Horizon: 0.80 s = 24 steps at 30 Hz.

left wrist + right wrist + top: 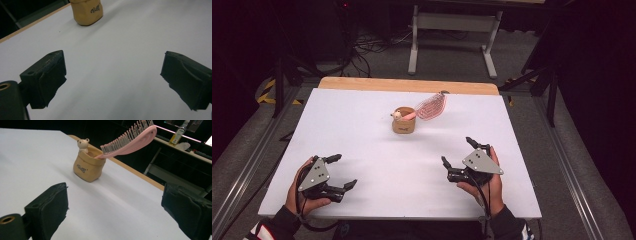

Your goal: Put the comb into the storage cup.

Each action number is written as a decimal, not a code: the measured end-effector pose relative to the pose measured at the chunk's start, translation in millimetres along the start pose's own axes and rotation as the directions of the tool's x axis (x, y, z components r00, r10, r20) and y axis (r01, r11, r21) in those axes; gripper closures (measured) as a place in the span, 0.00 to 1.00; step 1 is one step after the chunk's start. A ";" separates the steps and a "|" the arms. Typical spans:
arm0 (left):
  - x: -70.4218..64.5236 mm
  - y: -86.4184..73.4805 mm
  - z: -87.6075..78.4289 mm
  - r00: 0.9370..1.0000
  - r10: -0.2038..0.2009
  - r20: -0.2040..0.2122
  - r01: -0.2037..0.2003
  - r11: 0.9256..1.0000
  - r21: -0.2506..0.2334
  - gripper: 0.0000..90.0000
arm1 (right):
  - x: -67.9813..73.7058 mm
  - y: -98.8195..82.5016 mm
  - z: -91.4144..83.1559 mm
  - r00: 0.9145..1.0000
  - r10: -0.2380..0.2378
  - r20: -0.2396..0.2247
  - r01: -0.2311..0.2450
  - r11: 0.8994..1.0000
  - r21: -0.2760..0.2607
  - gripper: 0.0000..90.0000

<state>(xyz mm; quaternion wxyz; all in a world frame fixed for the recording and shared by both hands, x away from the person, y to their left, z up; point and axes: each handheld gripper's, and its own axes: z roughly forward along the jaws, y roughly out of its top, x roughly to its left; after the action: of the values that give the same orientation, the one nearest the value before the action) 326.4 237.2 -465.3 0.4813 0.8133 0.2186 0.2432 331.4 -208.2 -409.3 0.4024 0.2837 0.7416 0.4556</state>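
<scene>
Pink hairbrush [130,141] leaning from tan pot [88,167], both grippers' fingers spread wide, empty

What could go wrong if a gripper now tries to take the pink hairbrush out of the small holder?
1. The pink hairbrush leans far out of the tan bear holder, handle down inside; a pull along that slant may tip the holder.
2. Nothing steadies the holder: the left gripper and the right gripper are both open, away from it, so it could slide on the white table.
3. The bristles may catch on the holder's rim.
</scene>
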 end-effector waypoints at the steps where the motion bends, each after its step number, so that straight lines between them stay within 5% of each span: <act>1: -0.3 0.1 0.0 1.000 0.001 -0.001 -0.001 1.000 0.001 0.08 | 0.5 -1.3 -0.1 1.000 -0.011 0.000 0.011 1.000 0.005 0.08; 14: -0.8 -0.2 0.3 1.000 0.000 0.004 0.000 1.000 0.003 0.08 | 5.1 -22.1 -1.7 0.997 -0.074 -0.008 0.074 0.997 0.023 0.09; 24: -1.0 -0.1 0.7 1.000 0.003 0.004 -0.003 1.000 0.003 0.08 | 2.2 -35.0 -4.1 0.997 -0.072 -0.020 0.073 0.997 0.038 0.08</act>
<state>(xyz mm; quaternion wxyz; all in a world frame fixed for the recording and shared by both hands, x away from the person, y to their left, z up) 326.0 236.2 -465.8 0.4802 0.8148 0.2168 0.2418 324.8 -223.2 -440.6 0.4061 0.2601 0.7638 0.4290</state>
